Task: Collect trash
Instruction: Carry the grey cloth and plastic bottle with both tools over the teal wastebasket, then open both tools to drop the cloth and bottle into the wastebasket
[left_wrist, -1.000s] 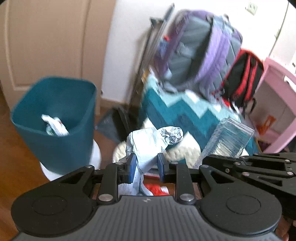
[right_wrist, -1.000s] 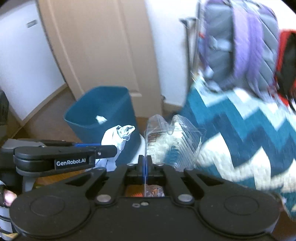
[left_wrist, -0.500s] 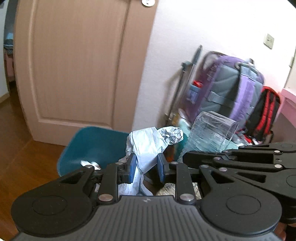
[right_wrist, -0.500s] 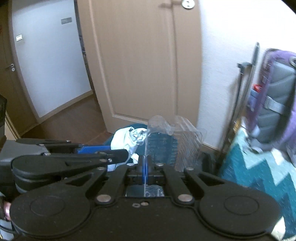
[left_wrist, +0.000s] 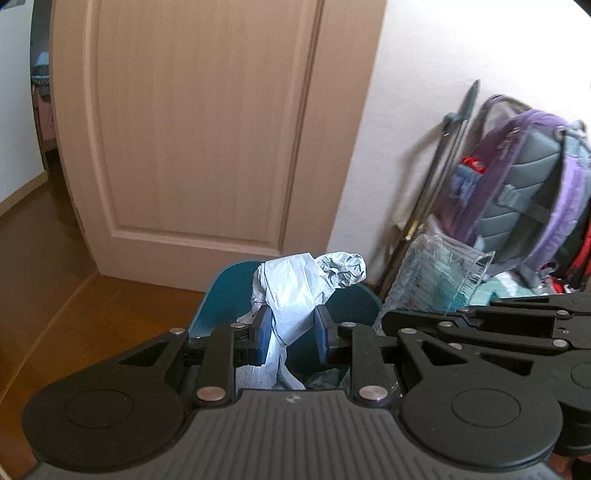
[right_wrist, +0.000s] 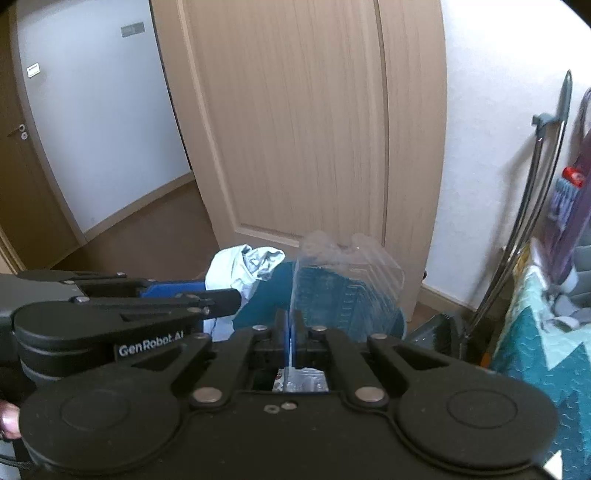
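We swing both loads from the bed side of the room to the door, and the teal bin (left_wrist: 229, 295), well off to the left and some way ahead a second ago, now sits directly under our 2 grippers. The patterned bedspread (right_wrist: 535, 325) that filled the right wrist view has slid to the far right edge, and the wooden door (left_wrist: 207, 129) now fills the background. We judge this to mean the carry is nearly done and only the drop remains.

The left gripper (left_wrist: 291, 332) is partly closed, its 2 blue pads pinching a crumpled pale-blue wad of paper or plastic wrap (left_wrist: 295, 291) that stands up above the jaws, its lower tail hanging toward the bin's opening. The right gripper (right_wrist: 291, 332) is clamped almost fully shut on the thin edge of a clear plastic container (right_wrist: 343, 288), which juts forward and up over the bin's far rim. Neither grip has altered over the last second.

Both grippers are tilted forward and down, side by side and close together, the left just left of the right; each shows at the edge of the other's view. A purple backpack (left_wrist: 524, 192) leans against the wall to the right, beside some thin poles. What lies inside the bin is hidden by the grippers.
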